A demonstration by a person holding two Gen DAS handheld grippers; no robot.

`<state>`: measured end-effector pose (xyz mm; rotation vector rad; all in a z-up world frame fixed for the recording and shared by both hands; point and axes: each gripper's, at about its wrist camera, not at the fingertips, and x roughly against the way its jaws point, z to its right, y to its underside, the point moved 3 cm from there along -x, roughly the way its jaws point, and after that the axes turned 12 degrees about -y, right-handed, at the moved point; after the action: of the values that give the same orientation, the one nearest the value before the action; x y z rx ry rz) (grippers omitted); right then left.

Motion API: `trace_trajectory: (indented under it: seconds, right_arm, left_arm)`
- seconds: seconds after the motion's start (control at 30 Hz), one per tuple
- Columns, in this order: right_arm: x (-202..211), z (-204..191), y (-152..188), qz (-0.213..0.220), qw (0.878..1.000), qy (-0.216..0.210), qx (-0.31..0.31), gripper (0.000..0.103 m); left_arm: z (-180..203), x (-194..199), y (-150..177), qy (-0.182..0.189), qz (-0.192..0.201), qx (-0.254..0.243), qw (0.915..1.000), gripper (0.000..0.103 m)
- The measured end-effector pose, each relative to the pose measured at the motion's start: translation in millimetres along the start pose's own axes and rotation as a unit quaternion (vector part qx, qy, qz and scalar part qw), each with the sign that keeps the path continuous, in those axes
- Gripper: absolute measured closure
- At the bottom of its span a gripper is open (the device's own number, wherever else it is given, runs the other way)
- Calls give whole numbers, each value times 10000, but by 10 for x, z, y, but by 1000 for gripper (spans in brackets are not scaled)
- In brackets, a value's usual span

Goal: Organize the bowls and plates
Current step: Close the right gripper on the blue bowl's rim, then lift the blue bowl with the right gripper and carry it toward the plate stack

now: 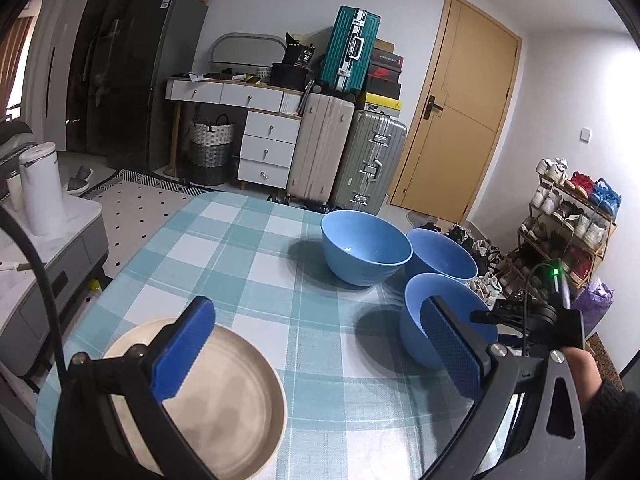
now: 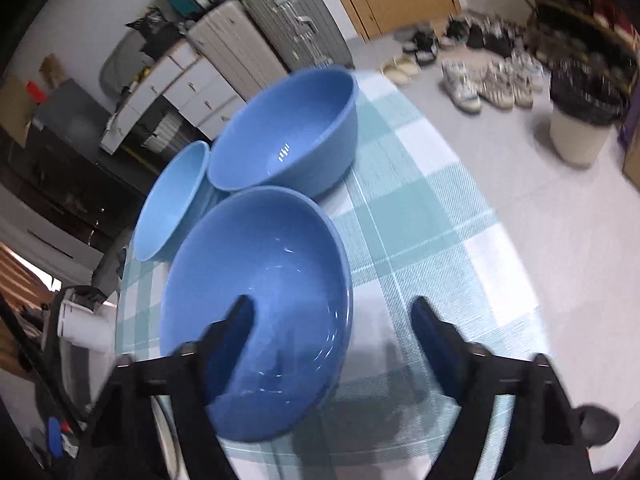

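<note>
left wrist view:
left tool (image 1: 316,348): mine, jaws wide apart, nothing between the pads, hanging over the tabletop.
tabletop (image 1: 224,248): teal-and-white check cloth.
plate (image 1: 224,396): beige, at 7 o'clock, flat on the cloth; my left finger (image 1: 184,348) crosses in front of its rim, contact unclear.
bowls: three blue ones, upright, clustered from 1 to 3 o'clock. far-left bowl (image 1: 366,246) and far-right bowl (image 1: 442,254) sit side by side, close or touching. near bowl (image 1: 416,316) is nearest me, partly behind my right finger (image 1: 452,348).
right tool (image 1: 494,316): dark frame reaching in from 3 o'clock over the near bowl, my hand (image 1: 582,372) on its grip.
background: suitcases (image 1: 348,136), door (image 1: 460,104), shoe rack (image 1: 568,224).

right wrist view:
right tool (image 2: 332,340): mine, pointing steeply down, jaws partly open. Left finger (image 2: 236,332) sits inside the near bowl (image 2: 256,280), right finger (image 2: 432,336) outside it over the cloth; bowl wall between them, pads not pressing on it. Frame blurred.
other bowls: one at 12 o'clock (image 2: 288,132), one at 10 o'clock (image 2: 172,204), both just beyond the near bowl, touching or nearly.
floor: shoes (image 2: 480,80) and a bin (image 2: 580,124) at 2 o'clock.
</note>
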<state>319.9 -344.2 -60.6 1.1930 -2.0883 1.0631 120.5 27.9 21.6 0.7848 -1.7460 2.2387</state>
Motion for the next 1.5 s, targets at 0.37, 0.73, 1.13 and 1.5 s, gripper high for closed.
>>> trace_trajectory:
  seconds: [0.37,0.73,1.13,1.5]
  right_arm:
    - [-213,96,-16,-262,9993,87,-232,73]
    - [-250,91,41,-493,9978,390,-232,98]
    - [-158,63,178,-768,9954,561,-112,98]
    - [107,150,656,-1109,9931,378,37,99]
  left_arm:
    - [36,-47,40,-46,-121,-55,9999,0]
    - [32,-95,89,-74,-248,-91,9996,0]
    - [56,-154,111,-134,-338,-143,9992,0]
    - [90,-141,136,-72,-390,-175,9991,0]
